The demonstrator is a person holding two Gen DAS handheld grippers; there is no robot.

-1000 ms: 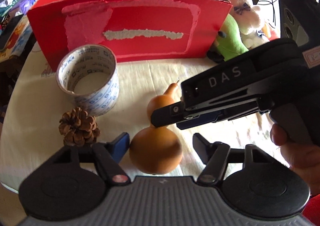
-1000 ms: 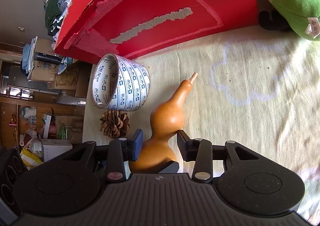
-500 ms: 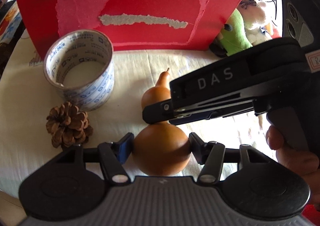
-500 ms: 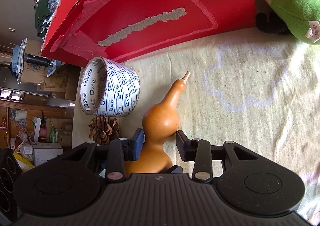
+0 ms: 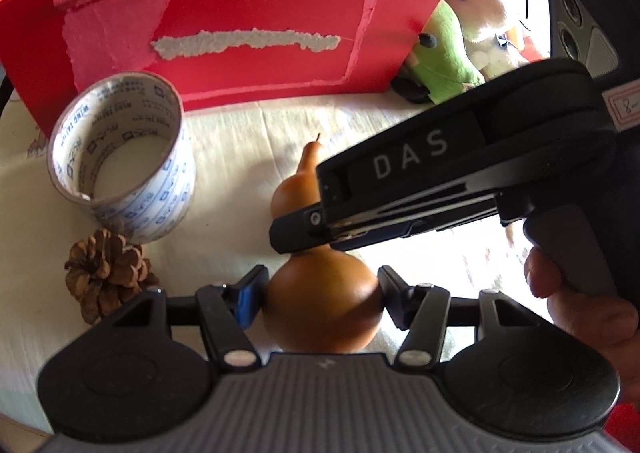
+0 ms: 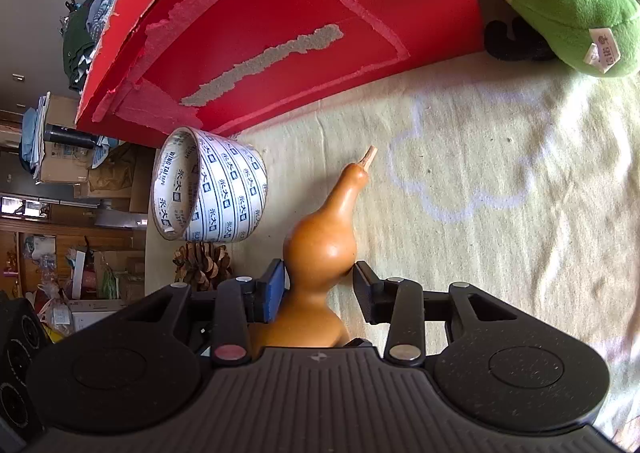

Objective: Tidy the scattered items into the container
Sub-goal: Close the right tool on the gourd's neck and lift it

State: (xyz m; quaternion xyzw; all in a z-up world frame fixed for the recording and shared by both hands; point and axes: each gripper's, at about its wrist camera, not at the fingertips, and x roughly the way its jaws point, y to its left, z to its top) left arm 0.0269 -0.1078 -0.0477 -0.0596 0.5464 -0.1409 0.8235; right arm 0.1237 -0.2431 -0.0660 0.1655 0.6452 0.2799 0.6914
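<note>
Cardboard of a torn red box [image 5: 224, 25] is standing at the back of the cream tablecloth [image 6: 500, 237], tape roll [image 5: 124, 157] and pine cone [image 5: 106, 273] in front. The gourd [image 5: 320, 305] is being pinched at its bulb by the left gripper [image 5: 320, 293]. The right gripper's [image 6: 318, 285] jaws are opening around its waist.
</note>
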